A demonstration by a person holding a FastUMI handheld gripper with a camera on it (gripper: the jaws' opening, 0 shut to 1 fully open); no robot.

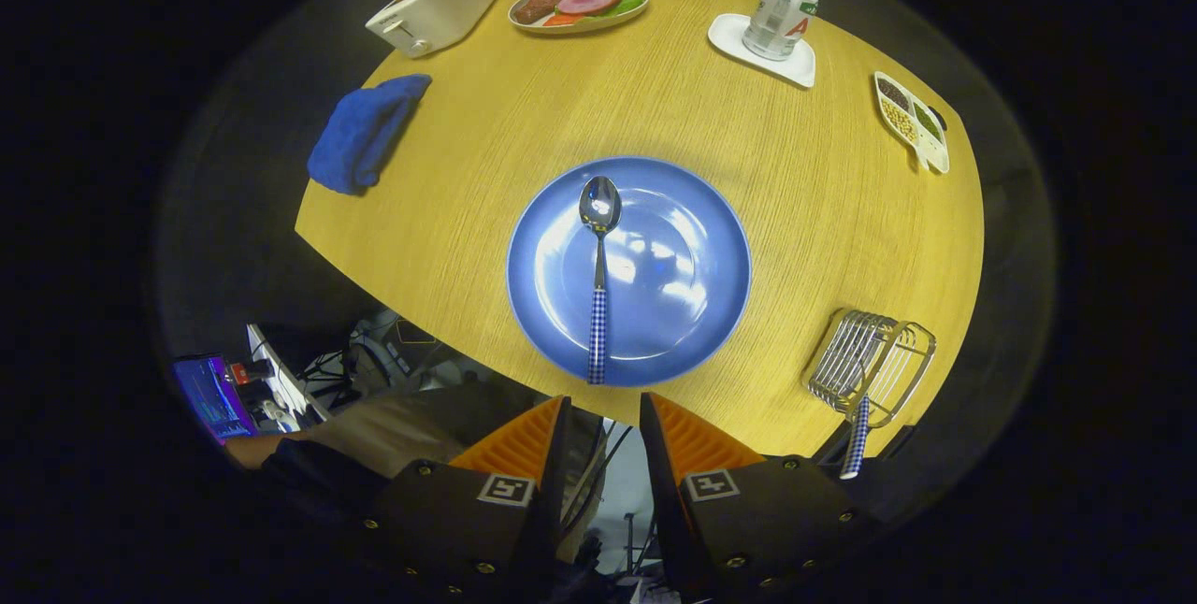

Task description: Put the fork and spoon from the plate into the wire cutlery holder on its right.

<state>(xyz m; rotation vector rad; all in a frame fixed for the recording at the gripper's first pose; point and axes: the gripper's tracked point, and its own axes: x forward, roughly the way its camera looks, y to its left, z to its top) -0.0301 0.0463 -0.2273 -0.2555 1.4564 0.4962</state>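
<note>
A blue plate (683, 295) lies on the wooden table just beyond my fingers. On its left half rests a spoon (598, 281) with a shiny bowl pointing away and a blue checked handle reaching the near rim. To the plate's right stands the wire cutlery holder (870, 361); a blue checked handle (855, 438), the fork's by its look, sticks out of it toward me. My gripper (603, 422) hovers high above the table's near edge, open, with nothing between its fingers.
At the far side stand a white toaster (432, 9), a plate of food (580, 4) and a can on a white coaster (781, 15). A divided snack dish (912, 121) lies far right, a blue cloth (365, 132) far left. A person's sleeve (309, 464) shows near left.
</note>
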